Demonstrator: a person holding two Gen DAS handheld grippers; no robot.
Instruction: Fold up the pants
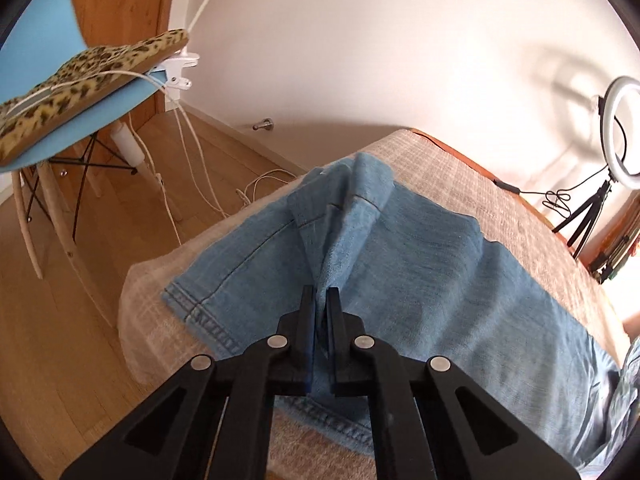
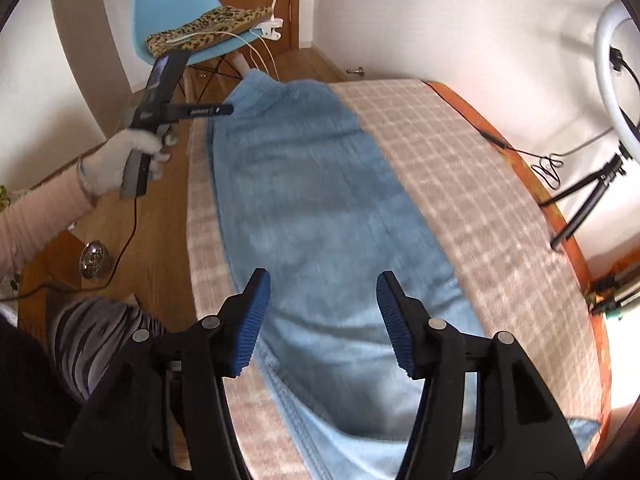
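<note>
Light blue denim pants (image 1: 440, 264) lie lengthwise on a table covered with a beige checked cloth (image 1: 460, 168). My left gripper (image 1: 321, 294) is shut on a pinched ridge of denim near the leg hems and lifts it slightly. A hem (image 1: 196, 312) lies flat to its left. In the right wrist view the pants (image 2: 312, 200) stretch away across the cloth (image 2: 460, 184). My right gripper (image 2: 323, 284) is open and empty, its blue pads (image 2: 256, 312) just above the near end of the pants. The left gripper (image 2: 228, 110) shows at the far end, held by a gloved hand.
A blue chair (image 1: 48, 80) with a leopard-print cushion (image 1: 80, 76) stands on the wooden floor beyond the table's left end, white cables hanging from it. A ring light on a tripod (image 1: 620, 132) stands at the right. The table's orange far edge (image 2: 560, 208) runs along the wall.
</note>
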